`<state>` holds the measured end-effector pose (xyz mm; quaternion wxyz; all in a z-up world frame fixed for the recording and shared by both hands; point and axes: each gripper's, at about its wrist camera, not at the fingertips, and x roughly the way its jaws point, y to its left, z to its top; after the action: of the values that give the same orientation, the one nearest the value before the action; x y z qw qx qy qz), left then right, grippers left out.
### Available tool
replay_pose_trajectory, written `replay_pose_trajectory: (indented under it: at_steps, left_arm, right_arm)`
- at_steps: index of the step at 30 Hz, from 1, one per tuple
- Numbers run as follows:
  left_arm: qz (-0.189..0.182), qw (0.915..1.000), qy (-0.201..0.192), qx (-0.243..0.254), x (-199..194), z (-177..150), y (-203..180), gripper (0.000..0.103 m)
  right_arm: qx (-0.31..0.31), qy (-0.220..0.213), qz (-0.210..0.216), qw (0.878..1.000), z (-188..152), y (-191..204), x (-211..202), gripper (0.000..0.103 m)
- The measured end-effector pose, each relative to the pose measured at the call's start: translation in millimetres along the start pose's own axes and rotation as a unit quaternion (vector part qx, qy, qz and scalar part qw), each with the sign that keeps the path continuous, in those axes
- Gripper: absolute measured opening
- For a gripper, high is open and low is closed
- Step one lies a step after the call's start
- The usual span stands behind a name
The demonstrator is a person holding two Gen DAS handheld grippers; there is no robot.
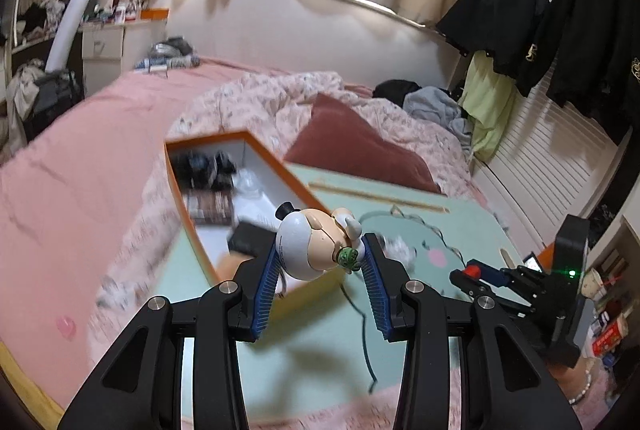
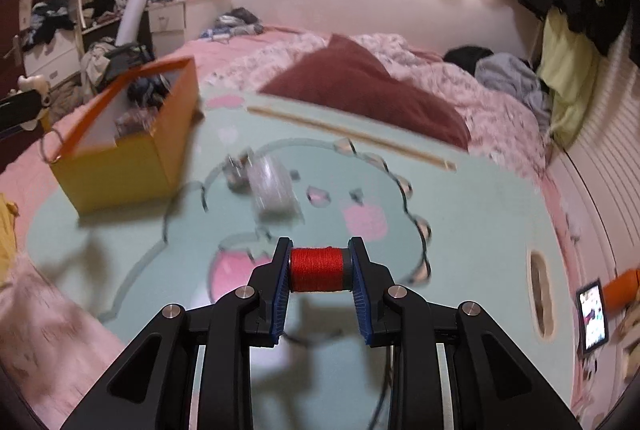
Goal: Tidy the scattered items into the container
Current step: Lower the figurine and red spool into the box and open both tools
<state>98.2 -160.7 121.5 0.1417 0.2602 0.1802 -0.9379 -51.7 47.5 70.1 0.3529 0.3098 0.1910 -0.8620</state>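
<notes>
Left tongs [image 1: 320, 250] clamp a toy figurine [image 1: 316, 244] near the orange box [image 1: 280, 165]; right tongs [image 2: 320, 264] clamp a red thread spool [image 2: 318, 269]

Both grippers, left gripper [image 1: 320, 262] and right gripper [image 2: 318, 266], have matte black linkage arms, silver round screws and apparently ribbed blue pads [image 2: 280, 290].

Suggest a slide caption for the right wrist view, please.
Right gripper holds a red thread spool above the mint mat.
</notes>
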Motion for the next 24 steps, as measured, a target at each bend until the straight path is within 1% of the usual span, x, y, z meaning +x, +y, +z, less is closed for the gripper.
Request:
replay_pose_trajectory:
  at_steps: [4,8,10,13,15,17,20,24]
  left_arm:
    - [0.006,1.0,-0.005,0.001,7,29,5,0.042]
    - [0.022,0.9997,0.011,0.002,33,56,13,0.042]
    - [0.041,0.9989,0.024,-0.004,48,63,22,0.042]
    - [0.064,0.9968,0.044,-0.016,64,59,40,0.042]
    - [0.079,0.9952,0.052,-0.024,69,53,51,0.042]
    - [0.081,0.9944,0.062,-0.028,74,46,57,0.042]
    - [0.086,0.9932,0.074,-0.025,79,40,61,0.042]
    - [0.086,0.9927,0.077,-0.033,83,38,66,0.042]
  right_arm:
    - [-0.027,-0.035,0.01,0.999,37,22,-7,0.027]
    - [-0.073,-0.067,0.034,0.995,70,63,-9,0.027]
    - [-0.099,-0.079,0.047,0.991,79,86,-6,0.027]
    - [-0.122,-0.088,0.06,0.987,82,113,4,0.027]
    - [-0.134,-0.08,0.067,0.985,80,128,14,0.027]
    - [-0.15,-0.07,0.071,0.984,78,140,25,0.027]
    - [-0.169,-0.067,0.064,0.981,77,152,31,0.027]
    - [-0.168,-0.065,0.064,0.982,79,155,36,0.027]
